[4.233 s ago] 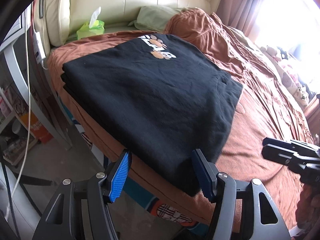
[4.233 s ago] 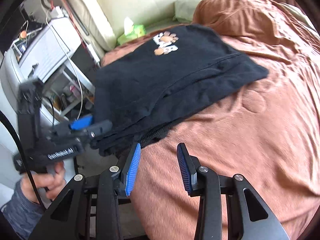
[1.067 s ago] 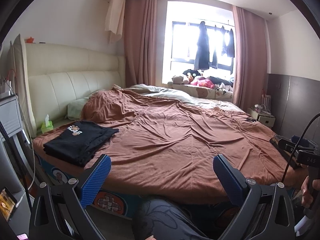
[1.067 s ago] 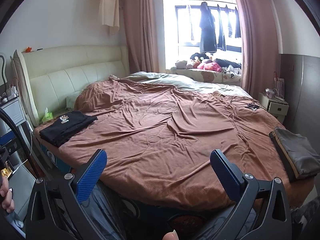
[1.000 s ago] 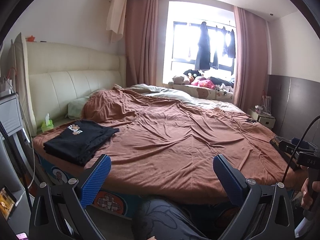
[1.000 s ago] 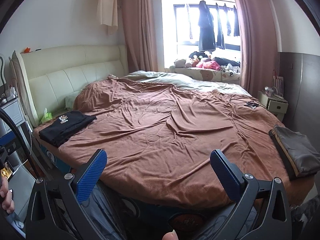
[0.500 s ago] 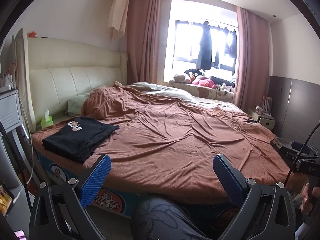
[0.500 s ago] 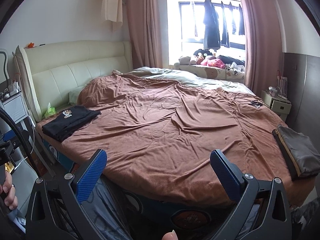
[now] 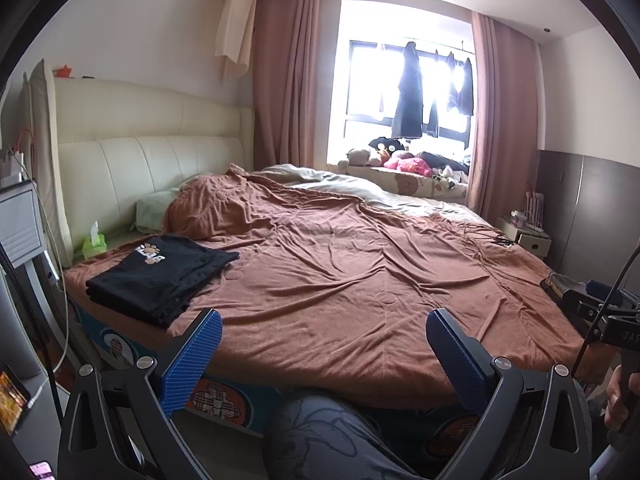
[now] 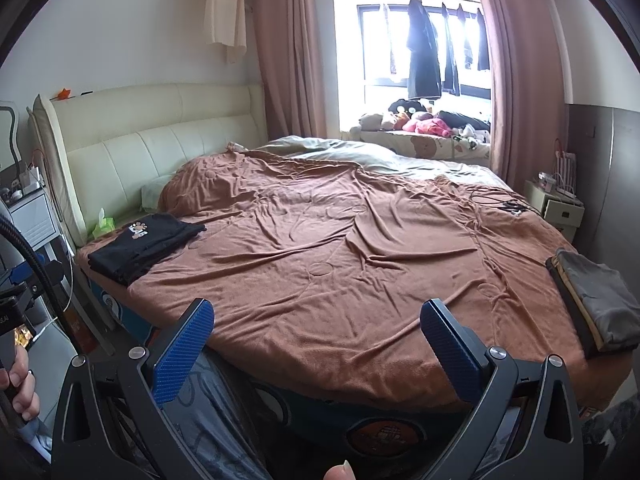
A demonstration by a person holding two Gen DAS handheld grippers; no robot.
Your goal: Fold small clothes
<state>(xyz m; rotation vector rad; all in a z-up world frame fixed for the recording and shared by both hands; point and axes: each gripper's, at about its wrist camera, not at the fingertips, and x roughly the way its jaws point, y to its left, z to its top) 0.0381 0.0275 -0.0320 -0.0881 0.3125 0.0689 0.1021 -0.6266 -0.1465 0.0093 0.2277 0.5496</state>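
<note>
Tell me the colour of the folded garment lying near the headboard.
Black, with a small paw-print graphic: the folded garment shows best in the left wrist view.

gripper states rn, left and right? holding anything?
Left hand-held gripper: open, holding nothing.
Right hand-held gripper: open, holding nothing.

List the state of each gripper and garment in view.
left gripper: open, empty.
right gripper: open, empty.
black shirt: folded, lying at the bed's left corner.
grey garment: folded, lying at the bed's right edge.
brown blanket: spread, wrinkled.
</note>
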